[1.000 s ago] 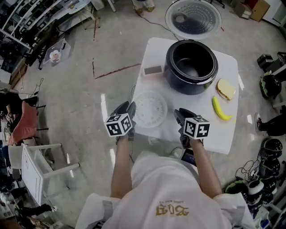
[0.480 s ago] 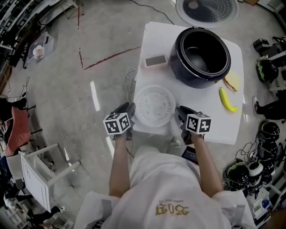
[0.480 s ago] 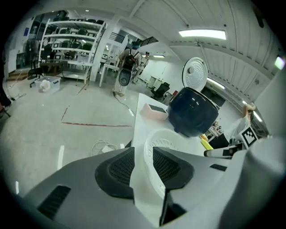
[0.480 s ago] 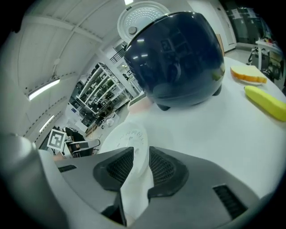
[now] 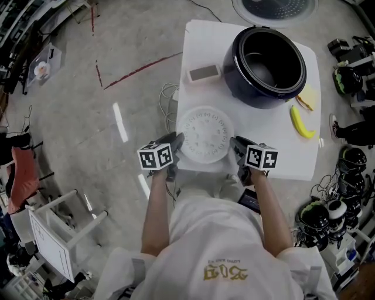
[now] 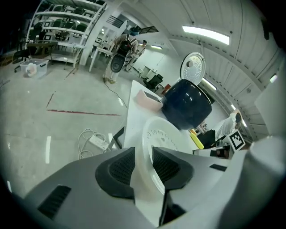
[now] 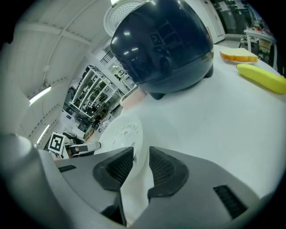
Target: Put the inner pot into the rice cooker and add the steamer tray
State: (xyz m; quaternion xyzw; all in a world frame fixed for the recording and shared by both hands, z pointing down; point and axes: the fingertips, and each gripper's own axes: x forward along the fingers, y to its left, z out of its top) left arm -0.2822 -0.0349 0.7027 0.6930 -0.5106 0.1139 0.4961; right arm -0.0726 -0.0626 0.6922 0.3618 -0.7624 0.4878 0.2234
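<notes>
A white perforated steamer tray (image 5: 205,133) lies flat on the white table (image 5: 275,152), at its near edge. My left gripper (image 5: 176,142) is at the tray's left rim and my right gripper (image 5: 236,146) at its right rim. In the left gripper view the rim of the tray (image 6: 163,136) runs between the left gripper (image 6: 144,166) pads, which stand open around it. The right gripper (image 7: 140,164) likewise straddles the edge of the tray (image 7: 118,136), open. Behind stands the dark rice cooker (image 5: 266,61), its black pot inside and its lid (image 5: 275,7) swung open.
A yellow banana (image 5: 302,122) and a slice of bread (image 5: 307,103) lie to the right of the cooker. A small grey box (image 5: 204,73) sits at the table's far left. A power strip with cable (image 5: 169,96) lies on the floor to the left.
Both grippers have come down and forward from in front of the table to the tray's two sides. The tray has not moved.
</notes>
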